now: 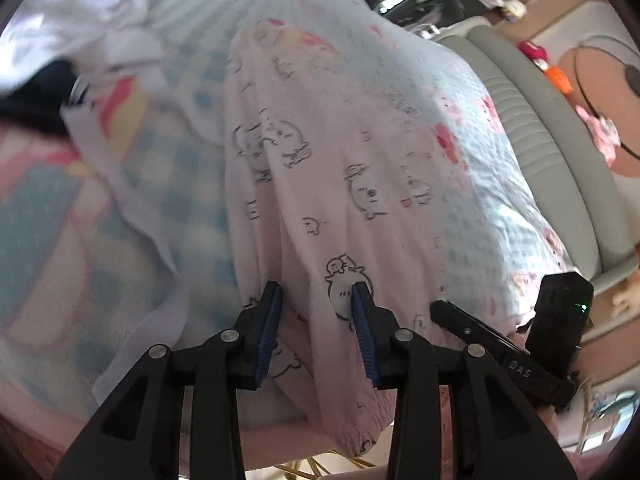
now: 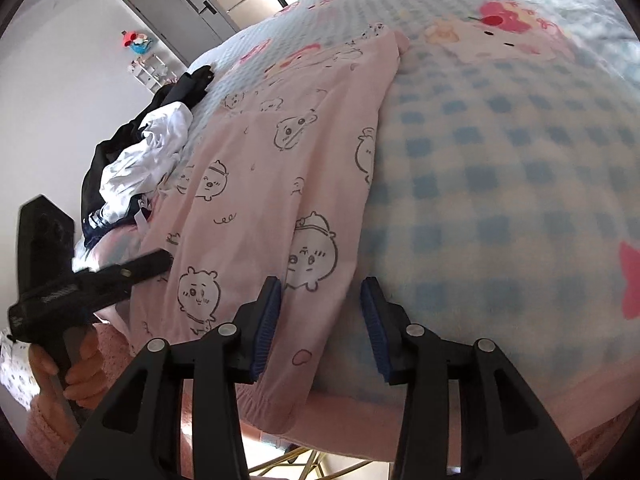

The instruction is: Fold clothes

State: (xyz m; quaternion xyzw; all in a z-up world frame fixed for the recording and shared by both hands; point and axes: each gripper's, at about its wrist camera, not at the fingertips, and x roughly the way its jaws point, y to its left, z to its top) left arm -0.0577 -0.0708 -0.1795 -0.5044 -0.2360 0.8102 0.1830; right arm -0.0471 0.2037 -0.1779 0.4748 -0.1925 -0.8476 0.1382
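Observation:
Pink pyjama trousers [image 1: 320, 168] printed with cartoon animals lie lengthwise on a bed with a blue-check blanket [image 2: 500, 200]. Their gathered elastic end [image 2: 264, 404] hangs over the bed's near edge. My left gripper [image 1: 316, 298] stands open over the near end of the trousers, with the fabric lying between its blue pads and not pinched. My right gripper [image 2: 321, 292] is open too, straddling the trousers' [image 2: 260, 184] right edge. Each view also shows the other tool: the right gripper's body [image 1: 500, 344] at the right, and the left one [image 2: 100, 276] held by a hand [image 2: 80, 368].
A heap of white and dark clothes [image 2: 136, 160] lies on the bed's far left side, and shows in the left wrist view [image 1: 80, 20] at the top left. A grey padded bed frame [image 1: 560, 168] runs along the right. A gold wire rack [image 2: 300, 464] stands below the near edge.

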